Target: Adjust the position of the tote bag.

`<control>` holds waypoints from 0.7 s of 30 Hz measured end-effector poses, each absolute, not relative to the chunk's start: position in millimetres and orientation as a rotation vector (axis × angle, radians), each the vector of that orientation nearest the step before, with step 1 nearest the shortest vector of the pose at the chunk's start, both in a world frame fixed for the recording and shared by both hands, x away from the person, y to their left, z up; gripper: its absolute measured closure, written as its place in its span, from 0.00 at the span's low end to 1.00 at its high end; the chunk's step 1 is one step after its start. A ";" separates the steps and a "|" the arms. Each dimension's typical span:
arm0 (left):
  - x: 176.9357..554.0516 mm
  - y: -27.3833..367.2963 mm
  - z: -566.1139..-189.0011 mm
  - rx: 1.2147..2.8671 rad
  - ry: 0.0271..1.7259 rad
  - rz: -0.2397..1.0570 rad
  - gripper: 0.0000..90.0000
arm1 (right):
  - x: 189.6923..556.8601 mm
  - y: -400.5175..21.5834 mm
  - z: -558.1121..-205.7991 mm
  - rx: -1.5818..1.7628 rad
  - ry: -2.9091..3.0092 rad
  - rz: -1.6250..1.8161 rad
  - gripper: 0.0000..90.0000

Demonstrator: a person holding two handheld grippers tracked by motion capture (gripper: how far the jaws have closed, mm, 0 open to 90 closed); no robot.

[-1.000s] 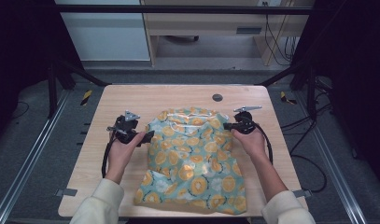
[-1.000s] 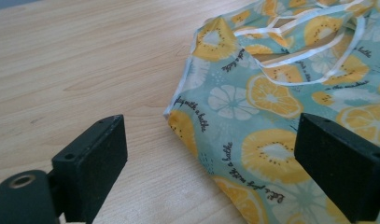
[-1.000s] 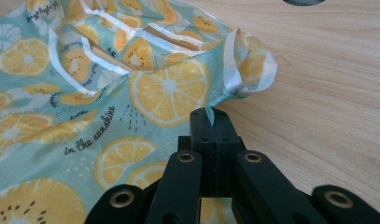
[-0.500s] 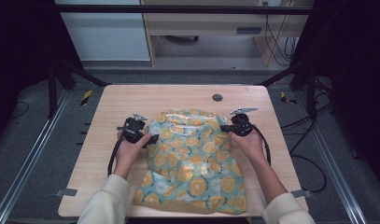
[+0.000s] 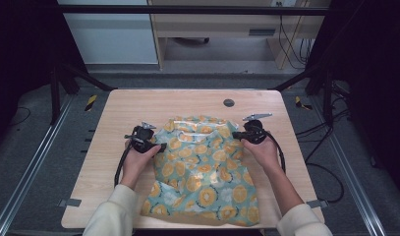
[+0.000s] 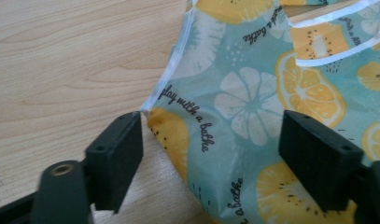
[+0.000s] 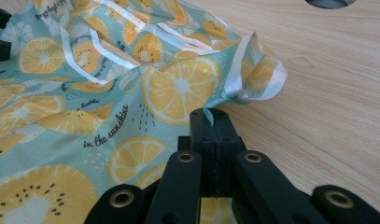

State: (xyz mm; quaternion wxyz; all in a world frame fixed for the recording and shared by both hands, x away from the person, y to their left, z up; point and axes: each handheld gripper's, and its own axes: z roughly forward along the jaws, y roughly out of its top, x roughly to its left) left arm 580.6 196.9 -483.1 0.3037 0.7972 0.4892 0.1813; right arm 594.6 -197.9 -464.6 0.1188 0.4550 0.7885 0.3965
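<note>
Teal plastic sheet printed with orange citrus slices (image 5: 203, 172), lying on the light wooden desk (image 5: 138, 105), bears the legends "play with a bathe" and "in the sunshine". The left gripper (image 6: 211, 140) has its 2 fingers (image 6: 116, 156) spread wide across the sheet's white-trimmed edge. The right gripper (image 7: 214, 122), fingers (image 7: 204, 140) closed, pinches a fold of the sheet's corner; the high view also shows a dark round grommet (image 5: 229, 103) beyond.

Left gripper (image 5: 161, 146) has shifted inward, now at the fruit-print bag's (image 5: 202, 169) left edge, jaws spread. Right gripper (image 5: 235, 134) eased slightly inward, pinching the bag's corner.
</note>
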 end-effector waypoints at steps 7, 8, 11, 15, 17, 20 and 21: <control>579.6 190.8 -484.3 2.151 1.237 0.491 0.64 | 594.5 -201.4 -463.9 1.325 2.306 1.152 1.00; 579.7 190.3 -484.3 2.152 1.234 0.493 0.68 | 594.4 -201.7 -463.7 1.329 2.304 1.157 1.00; 579.6 189.5 -484.8 2.152 1.214 0.484 0.82 | 594.4 -202.7 -463.6 1.330 2.302 1.158 1.00; 579.1 190.3 -483.4 2.136 1.192 0.462 0.99 | 593.8 -203.5 -462.6 1.326 2.300 1.156 1.00; 579.4 190.3 -483.6 2.137 1.188 0.450 1.00 | 592.6 -204.3 -461.3 1.320 2.297 1.160 1.00; 578.9 190.9 -483.3 2.151 1.180 0.454 1.00 | 591.4 -206.2 -460.2 1.318 2.295 1.160 1.00; 578.8 191.6 -483.0 2.153 1.177 0.459 1.00 | 591.3 -207.0 -459.9 1.316 2.293 1.163 1.00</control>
